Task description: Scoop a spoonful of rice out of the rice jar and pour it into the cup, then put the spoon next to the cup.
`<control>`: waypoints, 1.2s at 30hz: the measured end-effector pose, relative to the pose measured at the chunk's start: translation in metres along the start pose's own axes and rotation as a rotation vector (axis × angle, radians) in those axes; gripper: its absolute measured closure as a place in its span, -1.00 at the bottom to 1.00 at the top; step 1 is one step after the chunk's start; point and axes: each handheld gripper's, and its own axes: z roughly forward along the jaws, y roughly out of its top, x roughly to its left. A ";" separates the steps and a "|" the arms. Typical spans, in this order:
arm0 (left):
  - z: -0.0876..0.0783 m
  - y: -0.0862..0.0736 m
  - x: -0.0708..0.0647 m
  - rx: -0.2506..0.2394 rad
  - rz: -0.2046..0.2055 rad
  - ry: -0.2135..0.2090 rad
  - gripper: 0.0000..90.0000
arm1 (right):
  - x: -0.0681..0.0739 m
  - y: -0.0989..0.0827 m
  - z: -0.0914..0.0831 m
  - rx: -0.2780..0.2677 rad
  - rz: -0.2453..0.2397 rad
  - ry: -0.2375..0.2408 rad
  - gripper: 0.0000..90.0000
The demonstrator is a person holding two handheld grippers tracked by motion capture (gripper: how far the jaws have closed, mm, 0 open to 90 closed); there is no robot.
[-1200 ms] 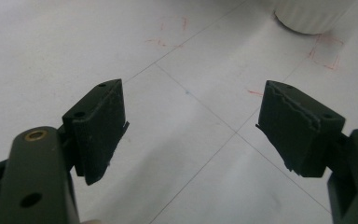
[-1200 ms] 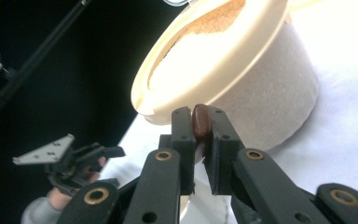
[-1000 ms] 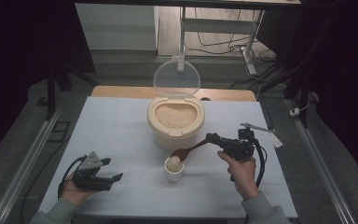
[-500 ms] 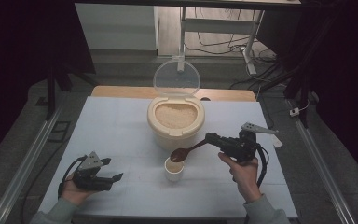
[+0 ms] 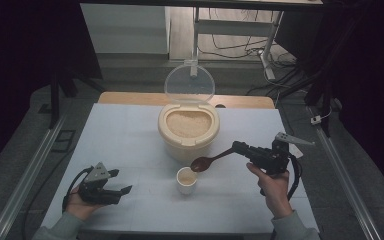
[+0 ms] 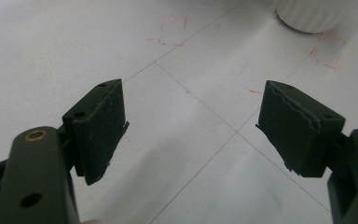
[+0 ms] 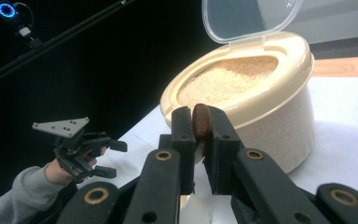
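Spoon (image 5: 207,161) clenched in right gripper (image 5: 240,147) jaws, bowl over cup (image 5: 186,180) rim; left gripper (image 5: 124,191) jaws released, bare table (image 5: 130,135) around.

1. Rice bin (image 5: 188,131) with its raised lid (image 5: 189,84) blocks the table's (image 5: 125,130) middle.
2. Cup (image 5: 186,180) stands just before the bin; the spoon (image 5: 211,161) hangs over it.
3. Left and right of them, the table lies open.

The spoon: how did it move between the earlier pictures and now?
The right gripper, shut on the spoon, drew its bowl off the small cup and lifted it toward the rice container. The cup, the container with its lid up, and the open left gripper on the table stayed put.
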 end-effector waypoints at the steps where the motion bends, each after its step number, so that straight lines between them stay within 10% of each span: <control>1: 0.000 0.000 0.000 -0.001 0.000 0.001 -0.50 | 0.000 0.001 -0.002 -0.002 -0.004 0.000 0.84; 14: 0.000 0.001 0.001 -0.003 0.001 -0.001 -0.49 | -0.001 0.010 -0.023 0.087 -0.055 -0.011 0.84; 36: 0.001 0.001 0.000 0.003 0.006 -0.003 -0.50 | 0.000 -0.002 0.014 0.443 -0.106 0.081 0.84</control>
